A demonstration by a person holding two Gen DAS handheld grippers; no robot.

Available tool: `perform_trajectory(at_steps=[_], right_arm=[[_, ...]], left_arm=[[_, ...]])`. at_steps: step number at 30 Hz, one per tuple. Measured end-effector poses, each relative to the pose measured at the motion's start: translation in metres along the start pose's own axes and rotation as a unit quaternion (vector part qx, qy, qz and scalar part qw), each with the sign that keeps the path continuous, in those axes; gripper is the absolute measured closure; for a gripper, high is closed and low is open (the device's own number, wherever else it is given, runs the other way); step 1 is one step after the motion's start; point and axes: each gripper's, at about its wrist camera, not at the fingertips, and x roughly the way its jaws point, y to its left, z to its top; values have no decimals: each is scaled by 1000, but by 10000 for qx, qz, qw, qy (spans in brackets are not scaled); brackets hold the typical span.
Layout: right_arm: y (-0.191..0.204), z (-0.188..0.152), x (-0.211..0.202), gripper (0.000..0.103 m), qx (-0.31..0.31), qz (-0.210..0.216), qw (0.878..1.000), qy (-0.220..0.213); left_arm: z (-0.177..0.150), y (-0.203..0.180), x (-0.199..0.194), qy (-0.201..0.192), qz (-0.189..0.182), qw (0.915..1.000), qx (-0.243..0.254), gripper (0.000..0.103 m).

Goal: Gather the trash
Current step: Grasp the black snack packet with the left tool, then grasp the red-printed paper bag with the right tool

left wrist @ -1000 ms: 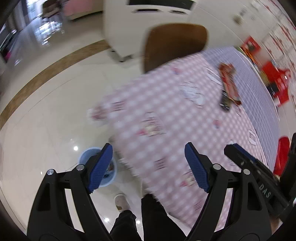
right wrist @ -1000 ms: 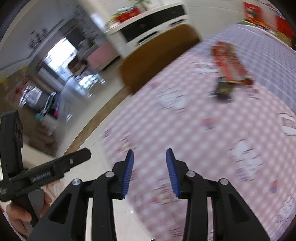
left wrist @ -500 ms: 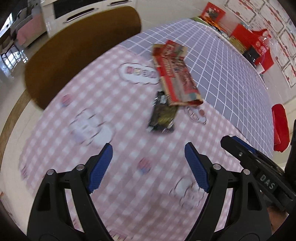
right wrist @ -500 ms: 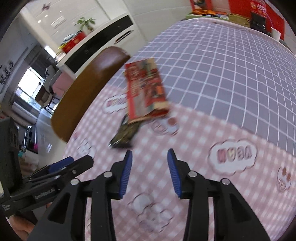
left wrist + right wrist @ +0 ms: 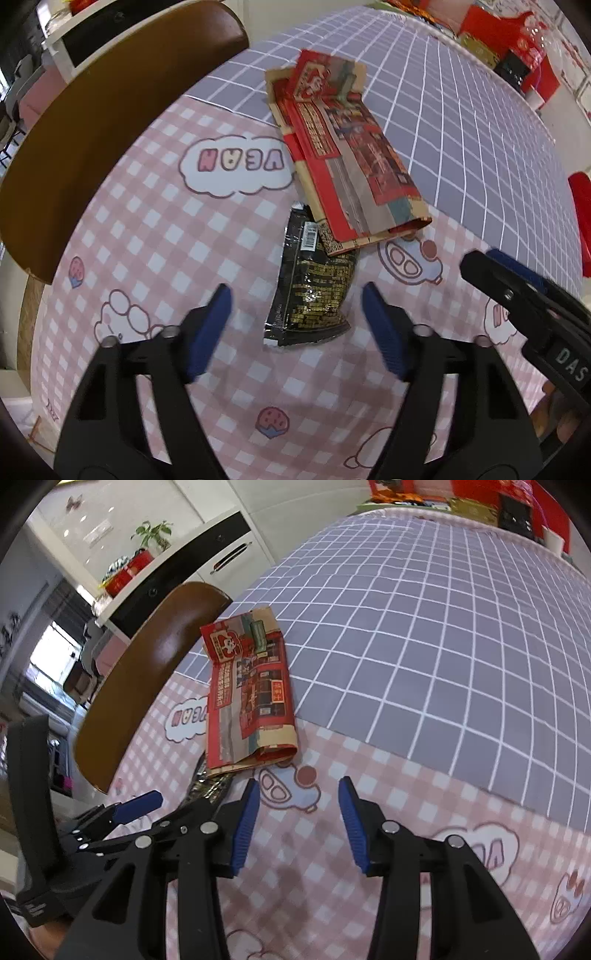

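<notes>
A black and gold snack wrapper (image 5: 314, 291) lies flat on the pink checked tablecloth (image 5: 155, 236). A red and brown flattened paper package (image 5: 347, 151) lies just beyond it, overlapping its far end. My left gripper (image 5: 295, 325) is open and empty, its fingers on either side of the wrapper's near end. In the right wrist view the red package (image 5: 251, 694) is ahead to the left and the wrapper (image 5: 210, 786) shows partly behind the left gripper. My right gripper (image 5: 295, 819) is open and empty, just above the cloth near the package's near end.
A brown chair back (image 5: 103, 110) stands at the table's left edge. The far half of the table has a purple grid cloth (image 5: 424, 627). Red boxes and a dark item (image 5: 517, 62) sit at the far end. A white cabinet (image 5: 207, 561) stands beyond the chair.
Both grippers have swung from the floor and table edge in over the table and closed in on the wrapper and package. The right gripper's jaws have opened wider.
</notes>
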Motion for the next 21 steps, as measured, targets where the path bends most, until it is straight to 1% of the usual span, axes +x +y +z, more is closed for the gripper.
perform_trajectory(at_steps=[1, 2, 3, 4, 5, 7, 9, 11, 14, 15, 18, 21], right_arm=[[2, 2, 3, 59, -89, -63, 9999, -11], [5, 2, 6, 59, -211, -136, 9997, -38], [9, 3, 9, 59, -381, -218, 9990, -87], [13, 4, 14, 59, -552, -307, 9979, -117], [17, 5, 18, 59, -728, -422, 9964, -133], [26, 6, 27, 59, -1132, -655, 9912, -197], [31, 5, 32, 59, -1388, -811, 9866, -276], [35, 5, 37, 58, -1596, -921, 9823, -323], [39, 6, 43, 57, -1751, -926, 9795, -378], [40, 6, 45, 57, -1816, -894, 9785, -395], [50, 5, 51, 57, -2109, -990, 9713, -487], [60, 1, 53, 57, -2252, -977, 9679, -544]], left_arm=[[-1, 0, 2, 35, 4, 10000, 19, 43], [-1, 0, 5, 77, 22, 10000, 25, 45], [-1, -1, 6, 88, -13, 10000, 15, 50], [-2, -1, 7, 108, -125, 9999, -16, 54], [-2, -1, 8, 89, -174, 9998, -22, 61], [-3, -3, 9, 49, -122, 9999, 35, 69], [-6, -2, 7, -24, -183, 9998, -32, 77], [-9, 8, 1, -60, -243, 9993, -260, 77], [-13, 27, -11, -217, -243, 9975, -626, 78], [-15, 35, -17, -308, -198, 9964, -766, 78], [-15, 55, -27, -514, -29, 9927, -1095, 78], [-15, 67, -30, -603, 150, 9894, -1314, 78]])
